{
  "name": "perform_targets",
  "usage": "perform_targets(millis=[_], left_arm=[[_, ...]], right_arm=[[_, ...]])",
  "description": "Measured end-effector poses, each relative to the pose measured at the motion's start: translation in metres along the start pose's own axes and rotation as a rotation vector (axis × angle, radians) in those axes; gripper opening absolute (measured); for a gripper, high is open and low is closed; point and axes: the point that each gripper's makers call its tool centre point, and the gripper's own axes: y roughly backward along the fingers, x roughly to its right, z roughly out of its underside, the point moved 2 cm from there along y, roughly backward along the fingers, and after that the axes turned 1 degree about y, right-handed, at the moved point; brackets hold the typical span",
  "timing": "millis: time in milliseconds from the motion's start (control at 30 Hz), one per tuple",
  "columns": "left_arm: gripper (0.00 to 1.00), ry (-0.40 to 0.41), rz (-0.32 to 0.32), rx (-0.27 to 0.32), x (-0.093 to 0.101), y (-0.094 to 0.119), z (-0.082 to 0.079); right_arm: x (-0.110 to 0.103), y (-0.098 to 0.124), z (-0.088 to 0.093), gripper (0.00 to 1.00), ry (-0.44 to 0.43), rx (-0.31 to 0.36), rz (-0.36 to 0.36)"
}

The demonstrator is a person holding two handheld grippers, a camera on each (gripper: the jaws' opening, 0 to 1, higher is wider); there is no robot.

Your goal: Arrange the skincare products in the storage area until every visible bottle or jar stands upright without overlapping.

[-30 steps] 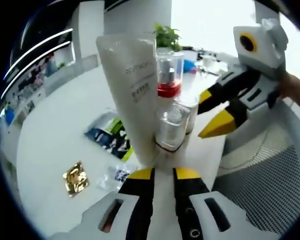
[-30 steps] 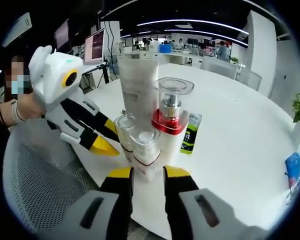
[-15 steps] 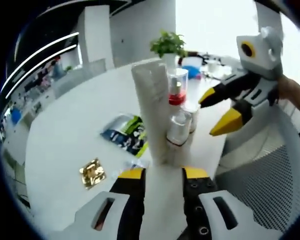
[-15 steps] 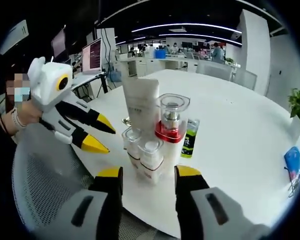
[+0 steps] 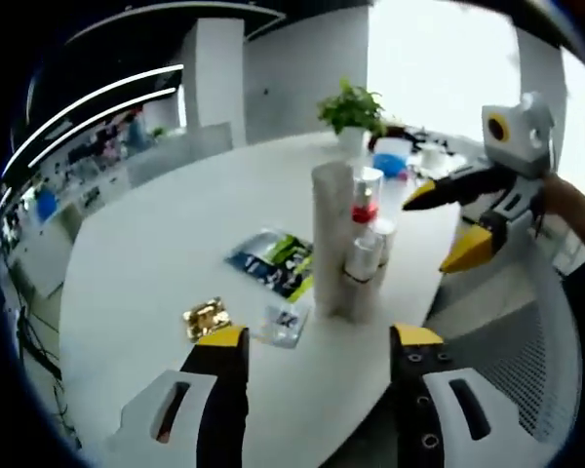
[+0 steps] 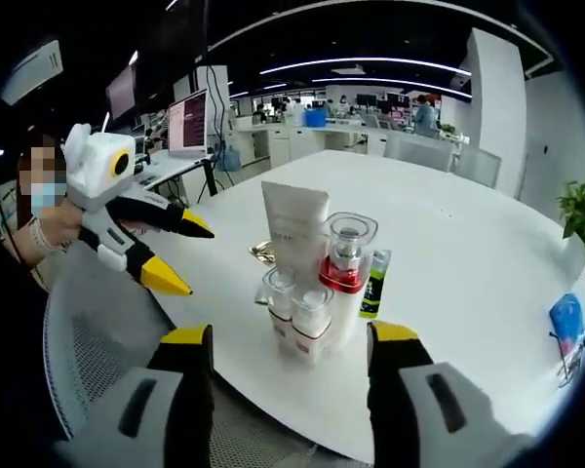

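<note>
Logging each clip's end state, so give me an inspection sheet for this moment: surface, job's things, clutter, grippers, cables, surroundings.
Surface: round white table, products near its edge.
Job's things: white tube, red-collared pump bottle and two small clear-capped bottles all upright, tightly clustered; whether they touch, cannot tell.
Clutter: green-and-black sachet, gold foil packet, small clear packet lying flat beside the cluster.
Grippers: left gripper and right gripper both open, empty, short of the products.
Cables: nothing seen.
Surroundings: mesh chair, potted plant, office desks with a monitor.
</note>
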Motion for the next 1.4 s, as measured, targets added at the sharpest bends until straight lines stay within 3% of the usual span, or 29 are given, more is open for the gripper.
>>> perform_targets(millis=[300,567,733,1000,1400], left_arm=[[0.72,0.045,-0.024,0.009,-0.008,0.022,0.008],[0.83,0.084,-0.066,0.013,-0.015,0.038,0.016],[0.89,0.098,-0.103,0.01,-0.02,0.044,0.021],[0.97,0.092,-0.096,0.01,-0.02,0.045,0.021],[0.97,0.104,-0.083,-0.016,-0.033,0.039,0.03]], right_arm=[[-0.008,0.002,-0.009,0.88,0.019,0.005,-0.018],[-0.01,0.001,-0.01,0.99,0.052,-0.021,-0.022],[-0.013,0.001,-0.014,0.99,0.064,-0.003,-0.029],[-0.011,0.004,-0.015,1.0,0.063,0.012,-0.019],[0.006,0.005,-0.012,1.0,0.05,0.001,0.021]])
